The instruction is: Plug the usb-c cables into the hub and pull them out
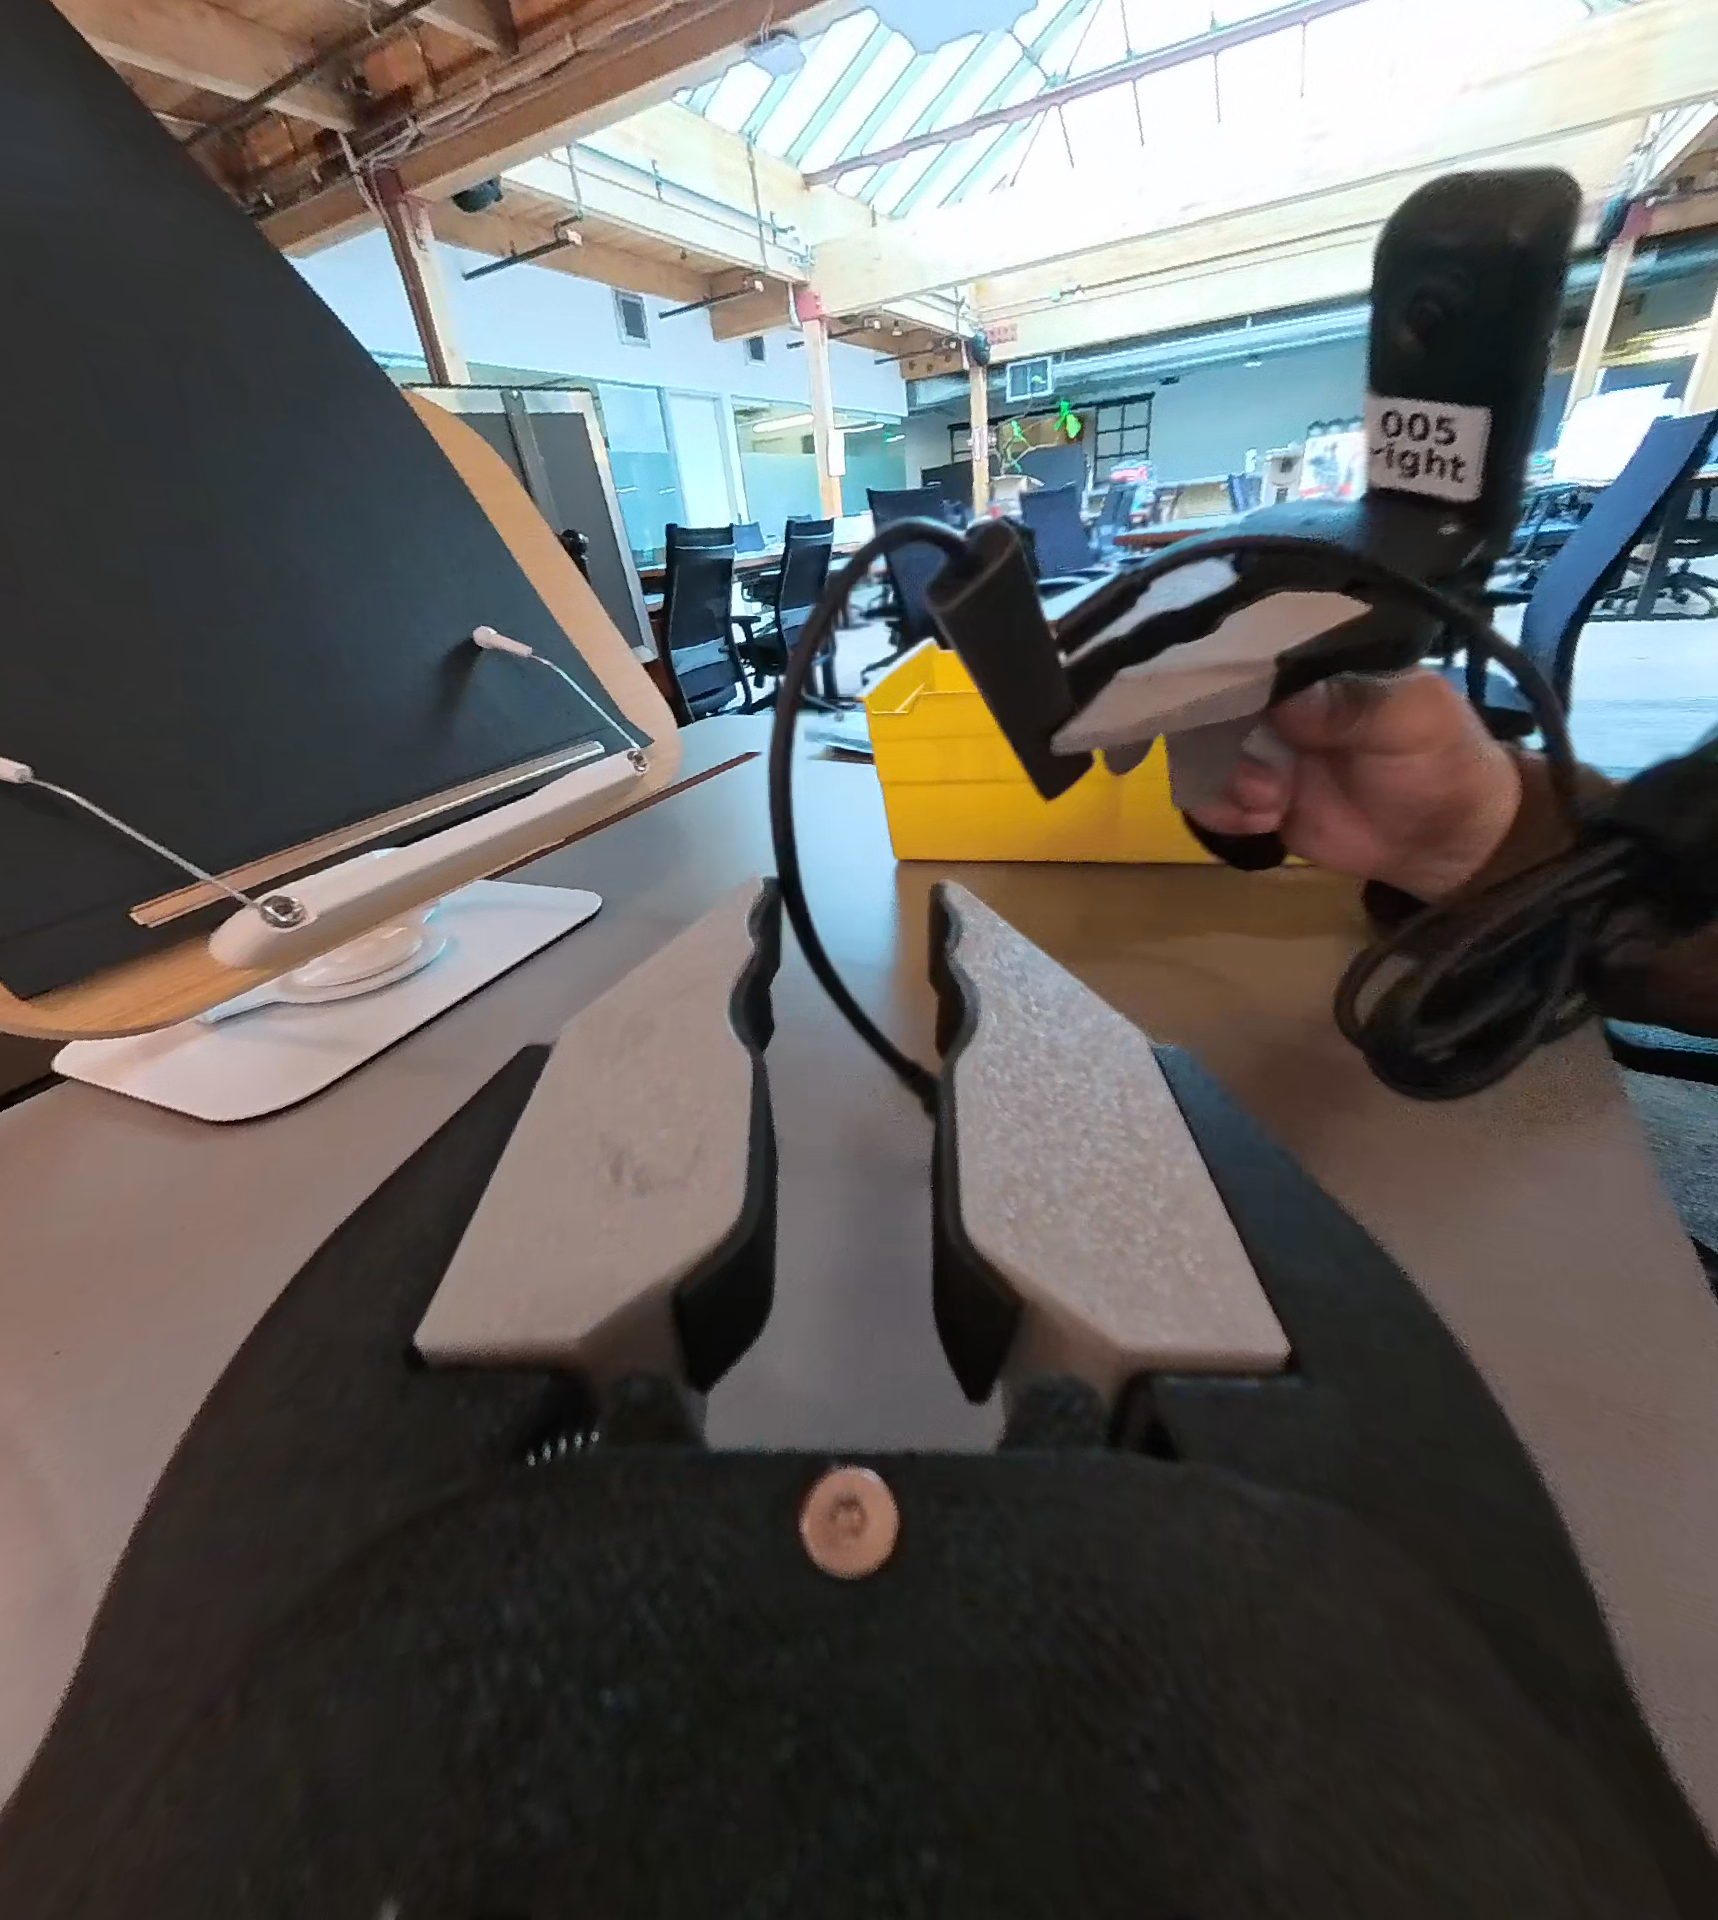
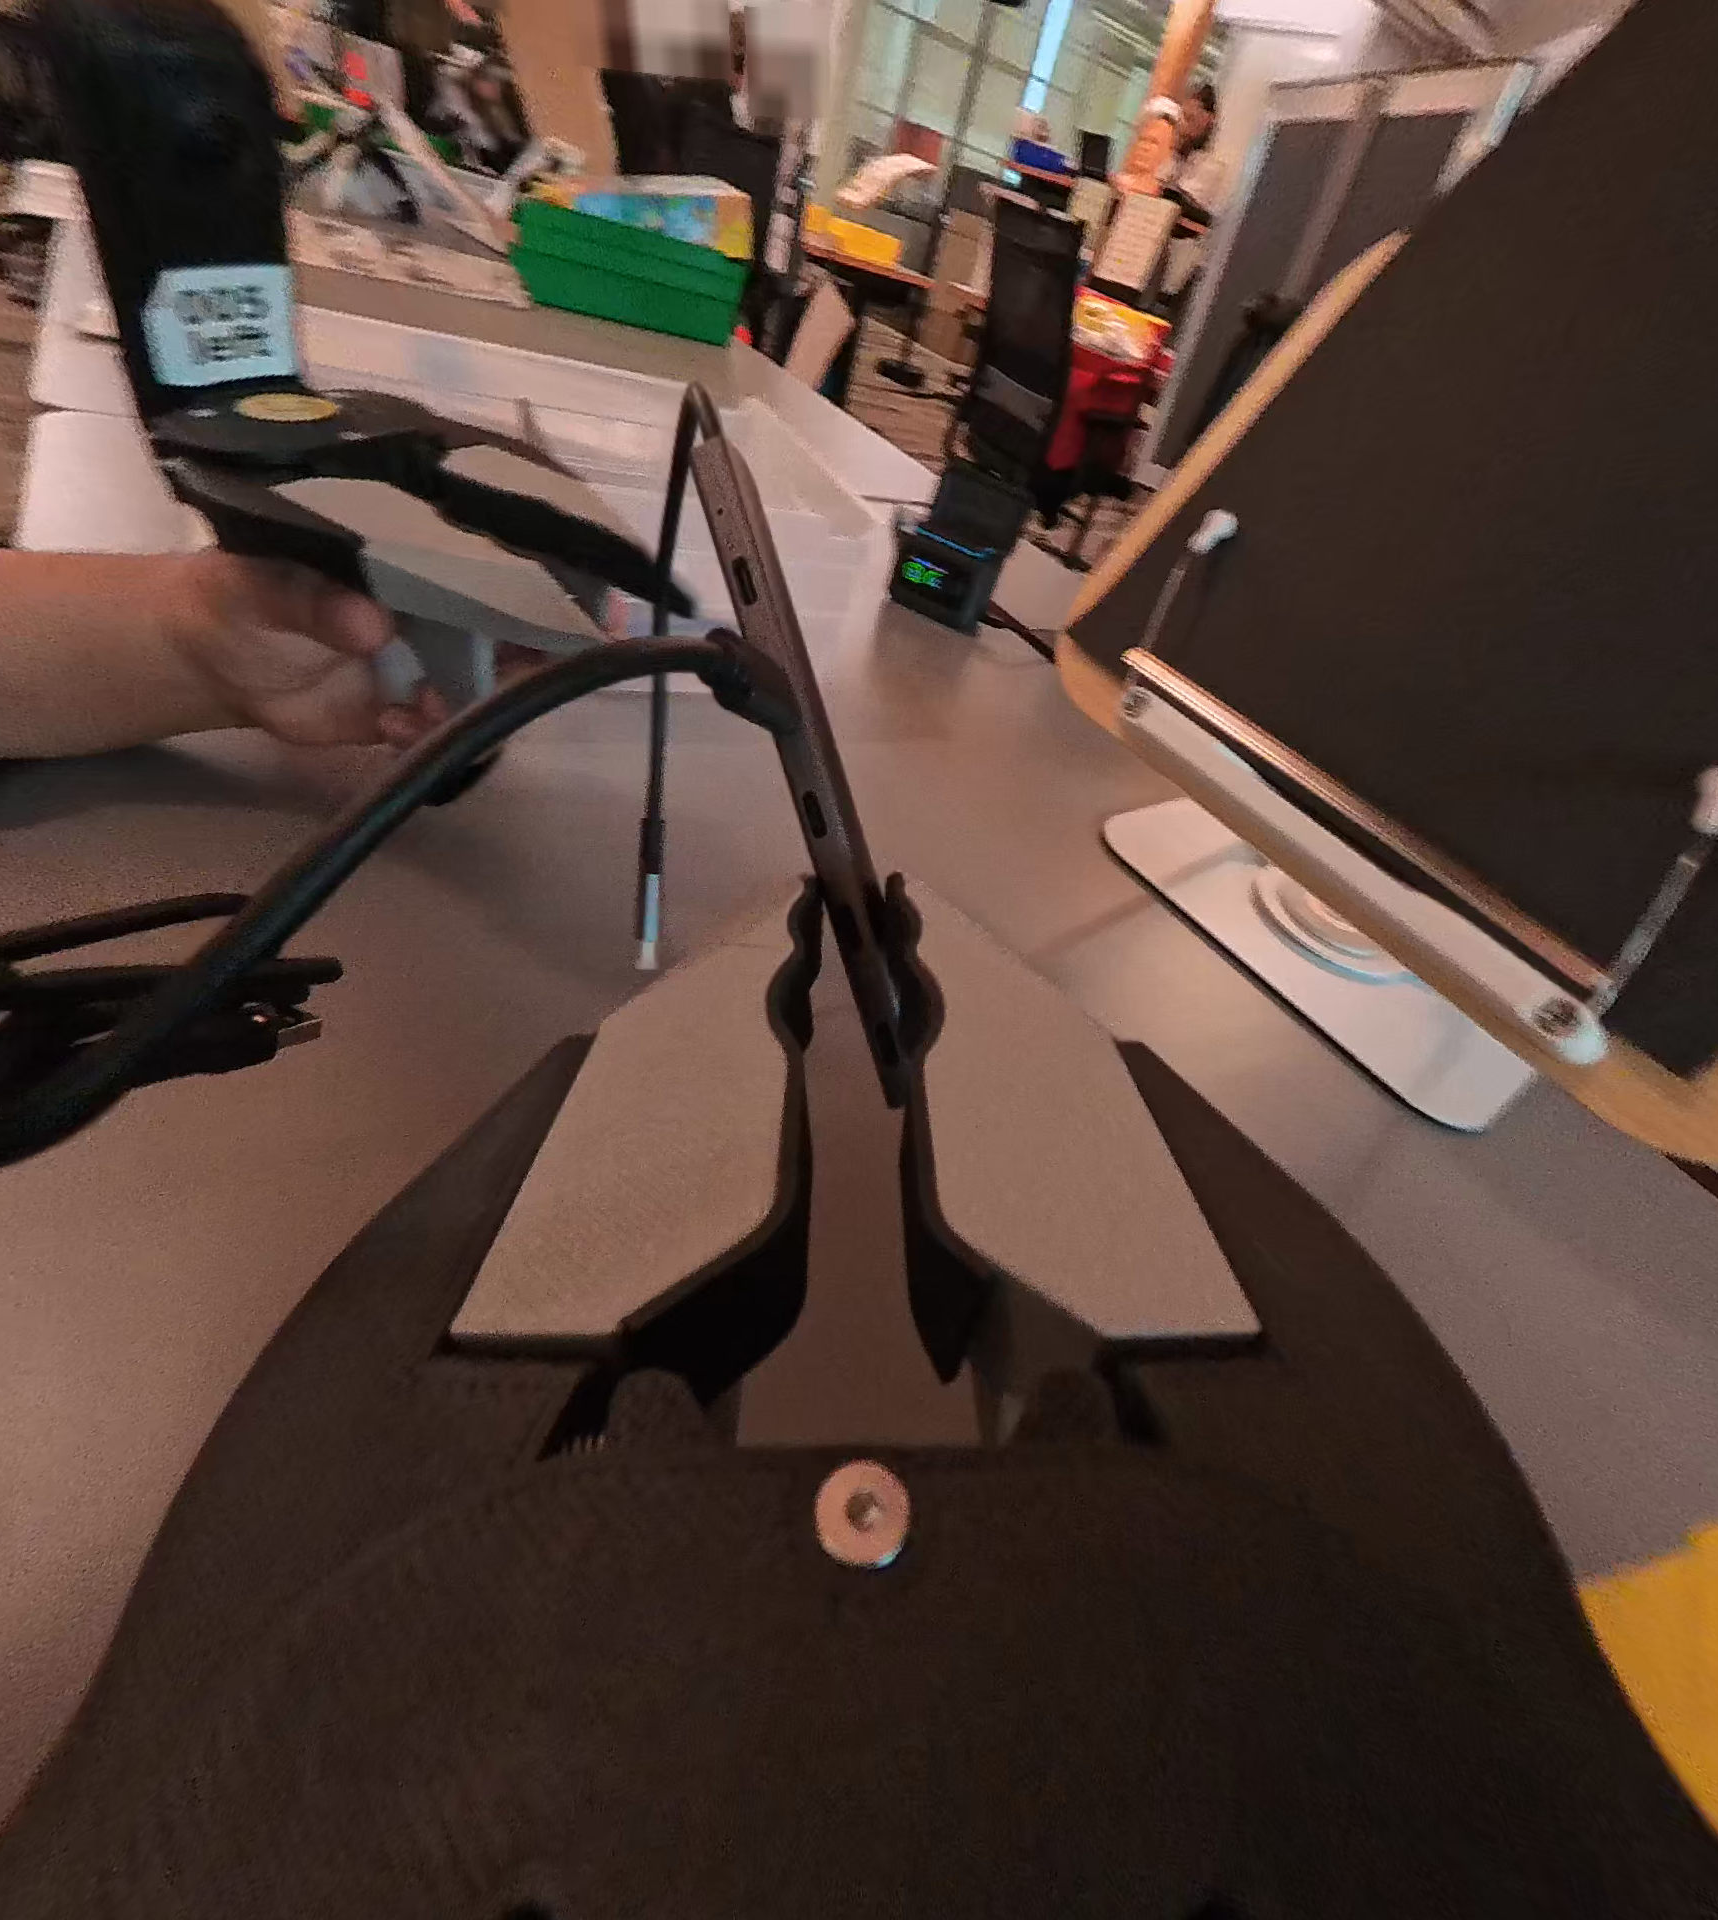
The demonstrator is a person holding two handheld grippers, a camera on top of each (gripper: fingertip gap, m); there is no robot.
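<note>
Right gripper (image 2: pixel 855 935) with jaws clenched on the lower end of the dark hub (image 2: pixel 793 665), held tilted above the grey tabletop (image 2: pixel 990 727). Left gripper (image 1: pixel 850 935) with jaws released, a black cable (image 1: pixel 782 748) running between them up to the hub; a second black cable (image 2: pixel 367 831) is plugged into the hub's side.

Hub (image 2: pixel 813 727) dark grey; its cable (image 2: pixel 346 862) black. Bin (image 1: pixel 990 779) plain yellow. Stand (image 1: pixel 335 1029) white, board (image 1: pixel 159 499) black with a wood-tone rim; table (image 1: pixel 1198 987) grey.
</note>
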